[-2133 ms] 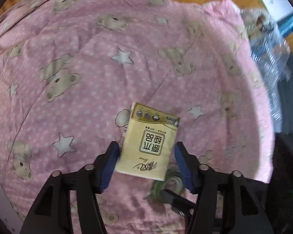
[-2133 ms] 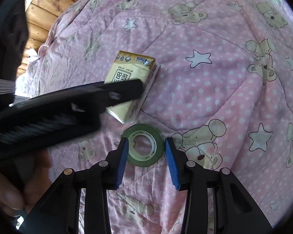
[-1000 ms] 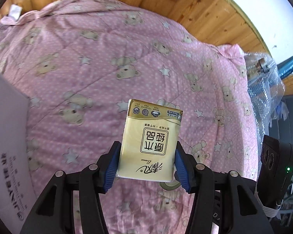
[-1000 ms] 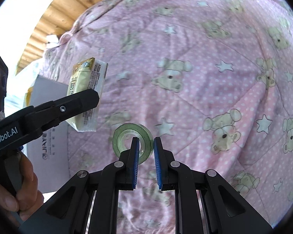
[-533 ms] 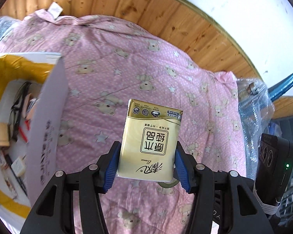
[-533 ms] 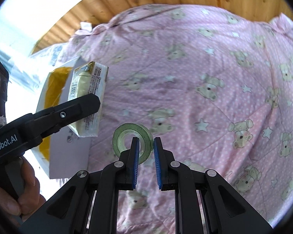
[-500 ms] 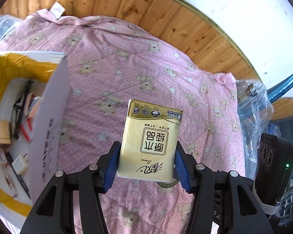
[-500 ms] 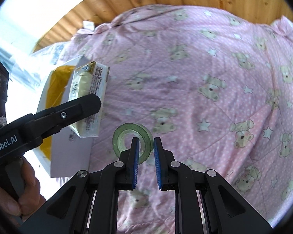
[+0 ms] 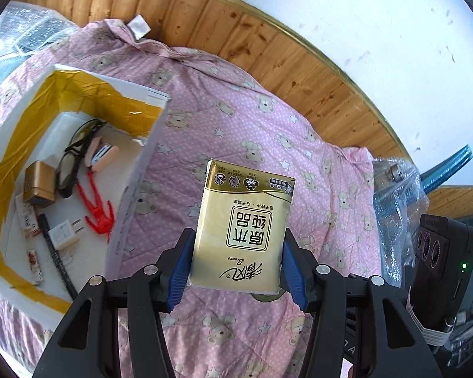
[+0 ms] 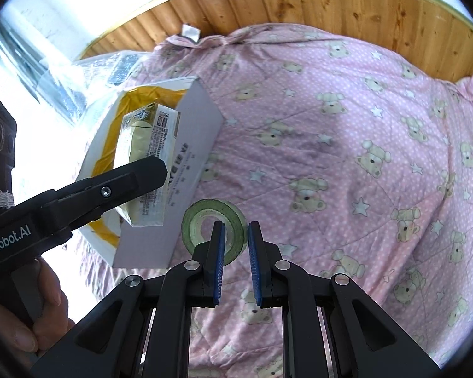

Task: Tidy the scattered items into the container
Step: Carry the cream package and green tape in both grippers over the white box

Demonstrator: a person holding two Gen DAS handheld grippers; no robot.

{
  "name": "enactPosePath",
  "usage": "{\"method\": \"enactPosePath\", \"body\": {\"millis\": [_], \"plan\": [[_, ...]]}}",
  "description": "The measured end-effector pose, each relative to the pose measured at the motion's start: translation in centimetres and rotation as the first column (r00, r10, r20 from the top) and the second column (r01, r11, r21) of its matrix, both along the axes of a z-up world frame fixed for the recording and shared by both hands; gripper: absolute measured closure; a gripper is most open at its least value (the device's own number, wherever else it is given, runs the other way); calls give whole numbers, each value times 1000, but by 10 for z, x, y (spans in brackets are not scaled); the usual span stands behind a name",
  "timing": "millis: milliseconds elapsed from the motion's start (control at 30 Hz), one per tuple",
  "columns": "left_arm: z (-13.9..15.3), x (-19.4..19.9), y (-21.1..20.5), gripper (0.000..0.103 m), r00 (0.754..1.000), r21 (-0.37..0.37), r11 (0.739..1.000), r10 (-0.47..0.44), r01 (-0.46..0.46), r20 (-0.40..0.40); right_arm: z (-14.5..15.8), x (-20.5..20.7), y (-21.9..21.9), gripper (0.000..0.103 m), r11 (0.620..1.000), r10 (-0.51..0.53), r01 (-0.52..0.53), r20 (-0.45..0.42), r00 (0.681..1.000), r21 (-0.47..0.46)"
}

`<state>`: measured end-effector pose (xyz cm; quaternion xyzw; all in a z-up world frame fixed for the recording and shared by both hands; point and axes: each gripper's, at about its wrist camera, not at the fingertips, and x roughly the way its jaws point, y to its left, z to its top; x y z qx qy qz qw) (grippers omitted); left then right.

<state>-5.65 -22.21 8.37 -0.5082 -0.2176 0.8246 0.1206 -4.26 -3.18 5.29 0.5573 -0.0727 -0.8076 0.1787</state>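
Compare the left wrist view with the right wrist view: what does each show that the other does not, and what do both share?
Only the left wrist view shows the box's contents: black glasses, a red plastic clip and a white plug.

Only the right wrist view shows the green tape roll gripped by the right gripper, and a hand.

Both show the yellow tissue pack clamped in the left gripper, the white cardboard box and the pink bear-print quilt.
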Motion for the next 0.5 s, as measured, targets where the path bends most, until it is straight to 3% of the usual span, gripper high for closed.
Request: {"method": "enactPosePath", "body": {"millis": [500], "plan": [[11,41,-51,49,995,25,995,97,-97,-25,17,16,-47,87,996,92,-92,-31,995,8]]}}
